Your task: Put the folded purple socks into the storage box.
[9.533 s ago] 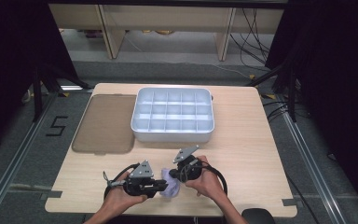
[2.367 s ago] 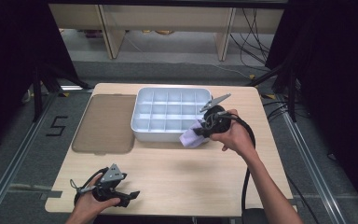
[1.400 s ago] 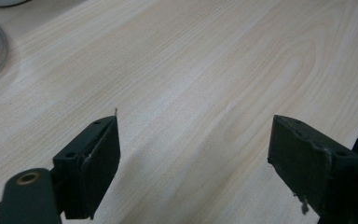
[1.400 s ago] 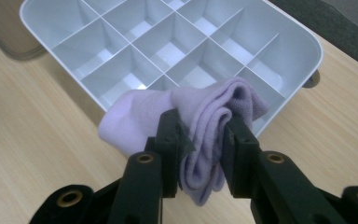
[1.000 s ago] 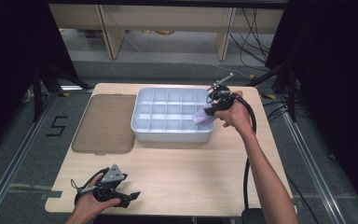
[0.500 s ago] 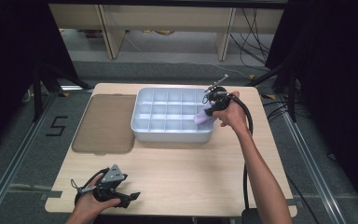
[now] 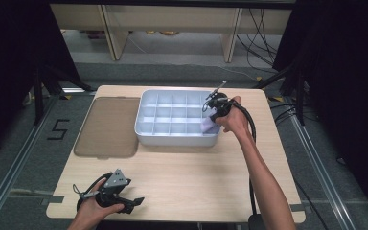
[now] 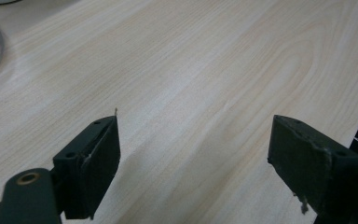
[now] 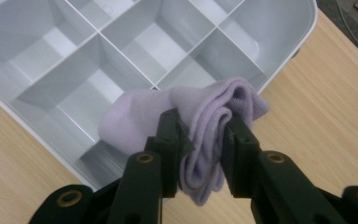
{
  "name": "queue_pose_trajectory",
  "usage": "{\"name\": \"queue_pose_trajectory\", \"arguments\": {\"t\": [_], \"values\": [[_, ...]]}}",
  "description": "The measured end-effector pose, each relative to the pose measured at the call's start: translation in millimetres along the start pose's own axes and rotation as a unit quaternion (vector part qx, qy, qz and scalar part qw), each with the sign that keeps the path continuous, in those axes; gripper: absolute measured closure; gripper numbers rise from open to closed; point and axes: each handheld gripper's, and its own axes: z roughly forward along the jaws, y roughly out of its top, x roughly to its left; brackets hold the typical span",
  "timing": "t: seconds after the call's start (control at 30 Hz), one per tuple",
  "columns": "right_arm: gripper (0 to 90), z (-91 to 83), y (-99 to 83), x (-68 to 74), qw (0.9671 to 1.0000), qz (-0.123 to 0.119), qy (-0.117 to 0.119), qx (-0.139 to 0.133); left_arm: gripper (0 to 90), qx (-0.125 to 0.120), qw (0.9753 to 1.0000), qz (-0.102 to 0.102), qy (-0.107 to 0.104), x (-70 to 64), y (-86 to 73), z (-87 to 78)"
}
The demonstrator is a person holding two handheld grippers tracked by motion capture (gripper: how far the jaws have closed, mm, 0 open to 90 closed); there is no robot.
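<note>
**Sock held at the tray's corner**

Pale wood table (image 7: 182, 177), seen from above against a dark-curtained room with grey floor. Nearest, at 7 o'clock on the table, the left gripper (image 7: 127, 201) rests low in the person's hand; in the left gripper view its jaws stand wide apart over bare wood, with nothing between them. Farther off, at 10 o'clock, a brown lid (image 7: 108, 127) lies flat just beside the tray (image 7: 172, 139). This white tray, divided into compartments, sits at 12 o'clock. At its 3 o'clock end the right gripper (image 7: 210, 115) pinches a folded lilac sock (image 9: 200, 116). In the right gripper view the jaws press on the fold, and the sock hangs over the tray's corner compartment and rim; whether it touches the tray cannot be told.
</note>
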Motion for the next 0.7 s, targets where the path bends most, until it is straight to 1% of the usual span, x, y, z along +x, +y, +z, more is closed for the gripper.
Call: {"name": "queue_pose_trajectory", "arguments": {"t": [0.07, 0.1, 0.13, 0.17, 0.2, 0.23, 0.27, 0.37, 0.4, 0.43, 0.47, 0.5, 0.53, 0.57, 0.6, 0.63, 0.67, 0.7], "values": [[71.4, 4.5, -1.5, 1.2, 0.9999, -0.008, -0.004, 0.008, 16.5, -0.008, 0.9999, -0.008, -0.004, -1.6, -0.2, 0.9], [71.3, 6.5, -2.3, 1.5, 0.9998, -0.013, -0.006, 0.011, 16.5, -0.008, 0.9999, -0.008, -0.004, -1.5, 0.0, 0.9], [71.3, 8.4, -3.1, 2.5, 0.9998, -0.012, -0.007, 0.011, 16.5, -0.007, 0.9999, -0.008, -0.004, -1.2, 0.1, 0.8], [71.3, 9.8, -3.5, 2.4, 0.9998, -0.017, -0.010, 0.009, 16.5, -0.003, 1.0000, -0.003, 0.002, -0.2, 0.2, 0.4], [71.3, 10.3, -3.3, 3.5, 0.9997, -0.017, -0.012, 0.013, 16.5, -0.001, 1.0000, 0.000, 0.002, 0.3, 0.1, 0.2], [71.3, 10.4, -3.4, 3.6, 0.9996, -0.021, -0.012, 0.012, 16.5, 0.000, 1.0000, 0.000, 0.002, 0.4, 0.0, 0.2], [71.3, 11.1, -3.0, 4.4, 0.9995, -0.023, -0.016, 0.013, 16.5, -0.002, 1.0000, -0.002, 0.001, 0.1, 0.1, 0.3], [71.3, 12.1, -2.5, 5.8, 0.9991, -0.033, -0.021, 0.015, 16.5, -0.002, 1.0000, -0.001, 0.001, -0.1, 0.1, 0.1], [71.3, 12.8, -2.2, 6.6, 0.9990, -0.035, -0.023, 0.016, 16.5, -0.008, 0.9999, -0.008, -0.004, -1.5, 0.0, 1.0], [71.3, 13.8, -1.9, 7.5, 0.9989, -0.036, -0.025, 0.018, 16.5, -0.007, 0.9999, -0.014, -0.004, -2.1, -0.3, 1.4], [71.3, 14.5, -1.8, 8.6, 0.9987, -0.038, -0.027, 0.021, 16.5, -0.006, 0.9999, -0.012, -0.003, -1.9, -0.2, 1.2], [71.3, 15.9, -1.0, 8.8, 0.9982, -0.047, -0.031, 0.022, 16.5, -0.007, 0.9999, -0.012, -0.003, -2.0, -0.1, 1.0], [71.3, 16.4, -0.8, 11.3, 0.9982, -0.040, -0.036, 0.025, 16.5, -0.006, 0.9999, -0.011, -0.004, -1.8, -0.1, 0.6], [71.2, 17.6, -0.1, 11.7, 0.9979, -0.047, -0.036, 0.026, 16.5, -0.009, 0.9998, -0.014, -0.004, -2.2, -0.3, 1.1], [71.1, 18.5, 0.5, 11.5, 0.9973, -0.056, -0.039, 0.027, 16.5, -0.009, 0.9999, -0.008, -0.004, -1.5, 0.0, 0.7], [71.0, 19.8, 0.6, 12.7, 0.9971, -0.055, -0.042, 0.032, 16.5, -0.002, 1.0000, 0.000, 0.000, 0.0, 0.2, -0.2], [71.0, 20.2, 0.9, 12.3, 0.9964, -0.062, -0.047, 0.034, 16.5, -0.003, 1.0000, -0.002, 0.002, 0.0, 0.1, -0.1], [70.9, 20.5, 1.5, 12.9, 0.9964, -0.065, -0.044, 0.034, 16.5, -0.002, 1.0000, 0.000, 0.001, 0.3, 0.1, -0.2]]}}
